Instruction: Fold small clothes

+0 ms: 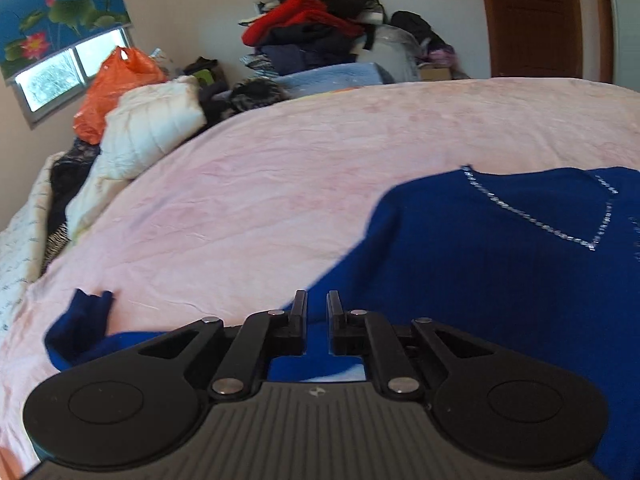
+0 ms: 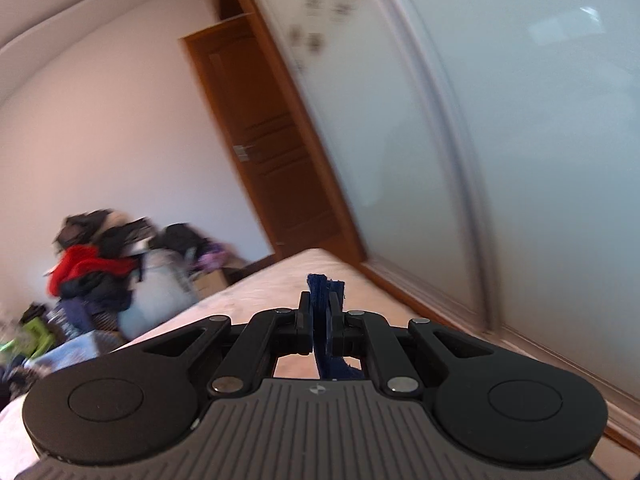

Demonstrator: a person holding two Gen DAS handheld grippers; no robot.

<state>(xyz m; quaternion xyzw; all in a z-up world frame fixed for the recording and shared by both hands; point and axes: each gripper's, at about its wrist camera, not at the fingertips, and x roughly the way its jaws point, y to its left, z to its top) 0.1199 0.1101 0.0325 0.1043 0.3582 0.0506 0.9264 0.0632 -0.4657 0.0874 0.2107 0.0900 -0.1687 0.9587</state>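
Observation:
A dark blue knit top (image 1: pixel 500 256) with a sparkly V neckline lies spread on the pink bedspread (image 1: pixel 260 200). One sleeve end (image 1: pixel 86 316) sticks out at the lower left. My left gripper (image 1: pixel 317 304) hovers over the top's near edge, its jaws a small gap apart with nothing between them. My right gripper (image 2: pixel 320 304) is shut on a fold of the blue top (image 2: pixel 325 288), lifted above the bed and pointing toward the far wall; the view is blurred.
A pile of clothes (image 1: pixel 312 36) sits beyond the bed's far edge. A white quilt (image 1: pixel 152 120) and an orange bag (image 1: pixel 116 88) lie at the left. A wooden door (image 2: pixel 260 140) and a frosted wardrobe panel (image 2: pixel 500 140) stand on the right.

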